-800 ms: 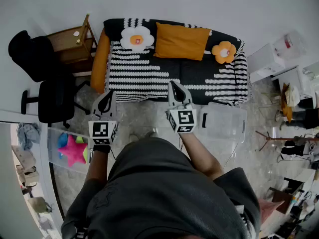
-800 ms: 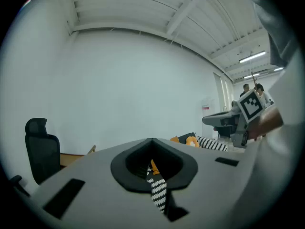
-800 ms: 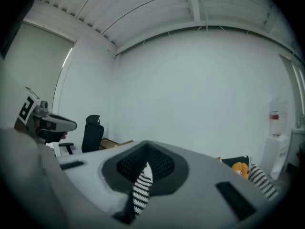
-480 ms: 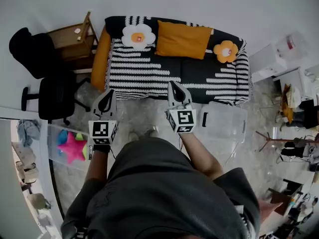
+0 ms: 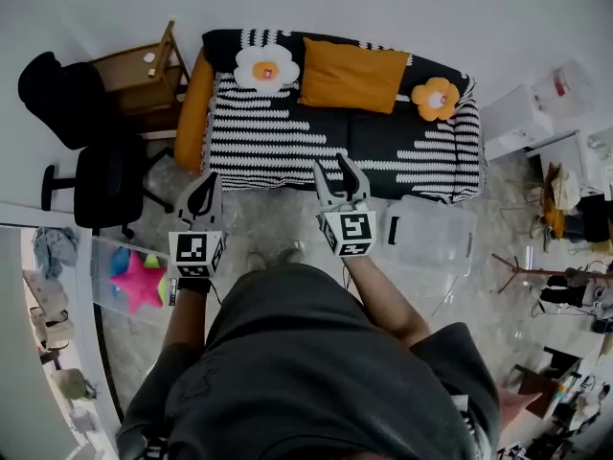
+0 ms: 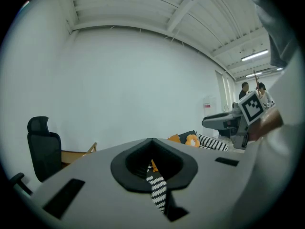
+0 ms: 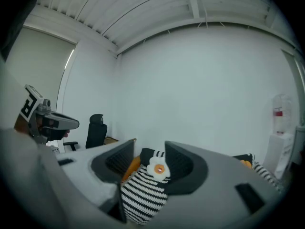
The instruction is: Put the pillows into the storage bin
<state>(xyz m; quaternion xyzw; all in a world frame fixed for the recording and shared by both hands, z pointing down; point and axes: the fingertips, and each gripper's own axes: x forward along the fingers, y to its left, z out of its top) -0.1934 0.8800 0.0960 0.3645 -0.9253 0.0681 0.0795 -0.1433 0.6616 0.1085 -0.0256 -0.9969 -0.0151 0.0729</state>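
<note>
On the striped sofa [image 5: 287,142] the white flower pillow [image 5: 265,68], the orange rectangular pillow [image 5: 350,78] and the orange flower pillow [image 5: 435,98] lie untouched, well apart from the clear storage bin [image 5: 431,211] on the floor. The right gripper [image 5: 333,172], shut a moment ago, now holds its jaws partly apart and empty, pointing at the sofa. The left gripper [image 5: 206,192] has its jaws together on nothing, so the first reach seems to be starting.
</note>
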